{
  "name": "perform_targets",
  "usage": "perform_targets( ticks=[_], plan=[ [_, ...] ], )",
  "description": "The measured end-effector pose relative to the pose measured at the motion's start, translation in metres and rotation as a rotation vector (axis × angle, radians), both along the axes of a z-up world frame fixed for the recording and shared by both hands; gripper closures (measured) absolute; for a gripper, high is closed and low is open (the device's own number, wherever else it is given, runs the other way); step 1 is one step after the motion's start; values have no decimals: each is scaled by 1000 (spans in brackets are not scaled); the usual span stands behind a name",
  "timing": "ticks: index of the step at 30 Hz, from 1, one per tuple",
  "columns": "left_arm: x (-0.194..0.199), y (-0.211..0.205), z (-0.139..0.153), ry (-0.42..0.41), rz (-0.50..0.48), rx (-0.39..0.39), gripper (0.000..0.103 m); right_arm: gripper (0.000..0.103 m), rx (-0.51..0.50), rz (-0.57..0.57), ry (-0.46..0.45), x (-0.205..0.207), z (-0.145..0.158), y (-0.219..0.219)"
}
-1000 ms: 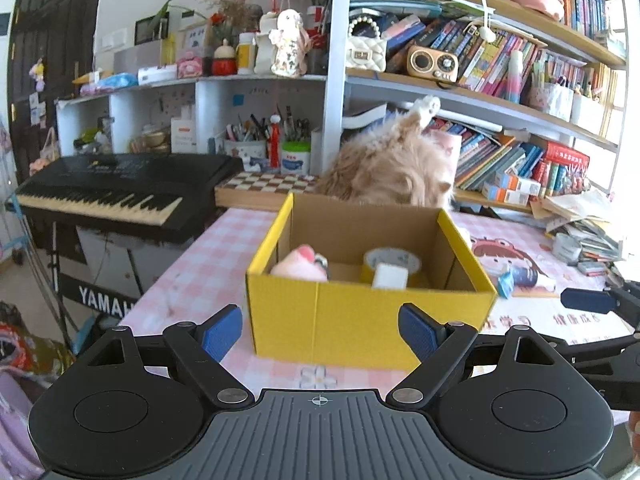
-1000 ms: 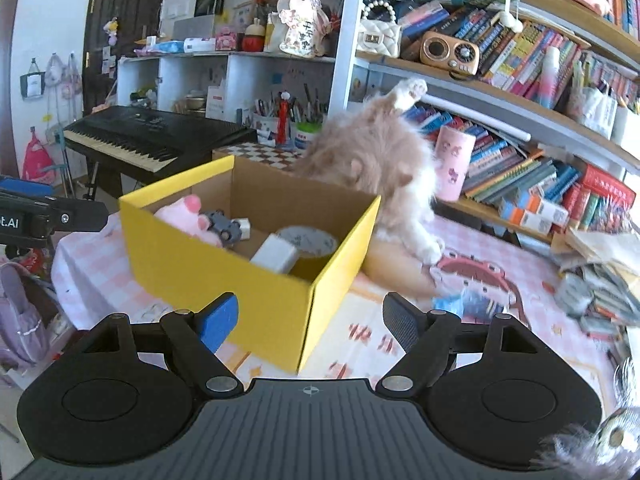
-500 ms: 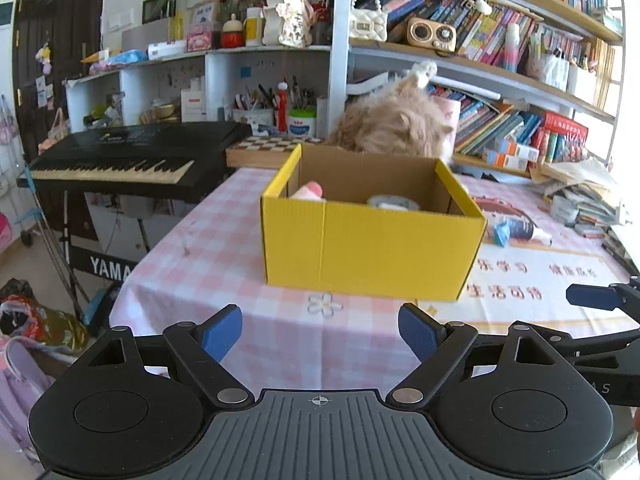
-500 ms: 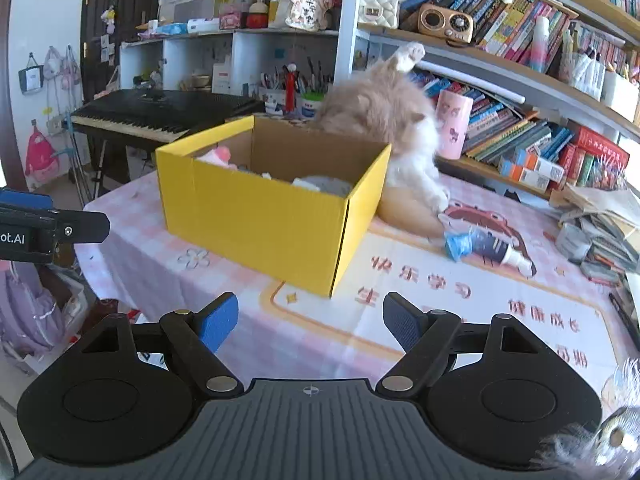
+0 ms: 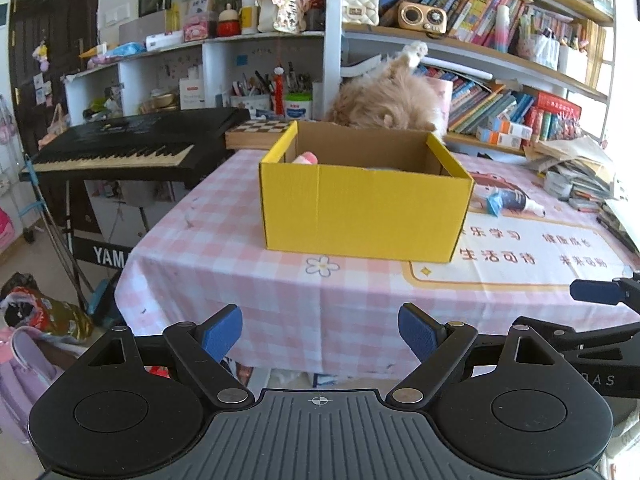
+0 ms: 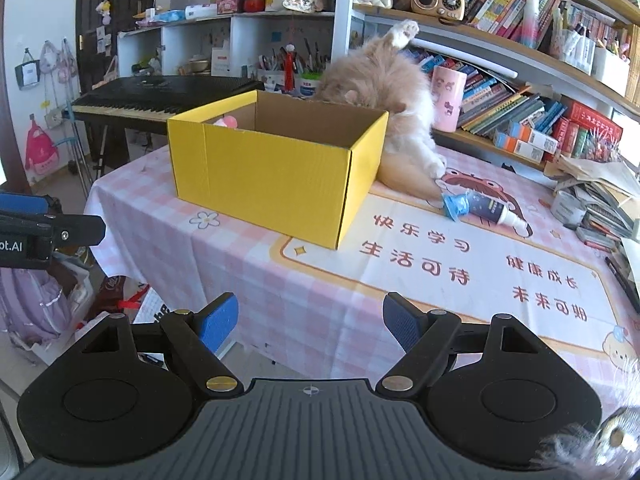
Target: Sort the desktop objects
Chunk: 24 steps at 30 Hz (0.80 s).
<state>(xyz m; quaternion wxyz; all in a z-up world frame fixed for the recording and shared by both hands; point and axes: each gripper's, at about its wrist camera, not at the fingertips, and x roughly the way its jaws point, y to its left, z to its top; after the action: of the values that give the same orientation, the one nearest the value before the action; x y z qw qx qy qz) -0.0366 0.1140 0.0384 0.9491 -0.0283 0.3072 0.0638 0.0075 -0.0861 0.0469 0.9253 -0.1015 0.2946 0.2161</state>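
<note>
A yellow cardboard box [image 5: 364,208] [image 6: 264,176] stands open on the pink checked tablecloth [image 5: 224,276] [image 6: 320,312]. A pink plush toy [image 5: 306,158] [image 6: 226,121] peeks over its rim. A blue-capped tube [image 5: 508,202] [image 6: 480,208] lies on the printed mat to the right of the box. My left gripper [image 5: 320,334] hangs open and empty at the table's near edge. My right gripper [image 6: 310,322] is open too, with nothing between its fingers, and its blue fingertip [image 5: 592,292] shows at the right of the left wrist view.
A fluffy ginger cat [image 5: 392,100] [image 6: 384,84] lies behind the box against the bookshelves [image 5: 500,52]. A black keyboard [image 5: 132,148] stands left of the table. Stacked papers and books [image 6: 600,196] crowd the right edge. Bags [image 5: 36,320] lie on the floor at left.
Both grippers have drawn back and down from the box, which now looks smaller and shows less of its inside. Their jaws have kept the same width. The cat's paw stays raised.
</note>
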Motion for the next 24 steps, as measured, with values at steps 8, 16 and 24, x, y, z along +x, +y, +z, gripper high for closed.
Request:
perform_targets(
  ticks=[8, 16, 24],
  plan=[
    [-4, -4, -6, 13, -39, -20, 15, 23, -11, -31, 19, -9, -2, -4],
    [-7, -5, -12, 20, -42, -53, 15, 23, -40, -36, 28, -17, -5, -5],
    [-2, -12, -18, 38, -73, -54, 12, 22, -87, -24, 25, -22, -8, -3]
  ],
)
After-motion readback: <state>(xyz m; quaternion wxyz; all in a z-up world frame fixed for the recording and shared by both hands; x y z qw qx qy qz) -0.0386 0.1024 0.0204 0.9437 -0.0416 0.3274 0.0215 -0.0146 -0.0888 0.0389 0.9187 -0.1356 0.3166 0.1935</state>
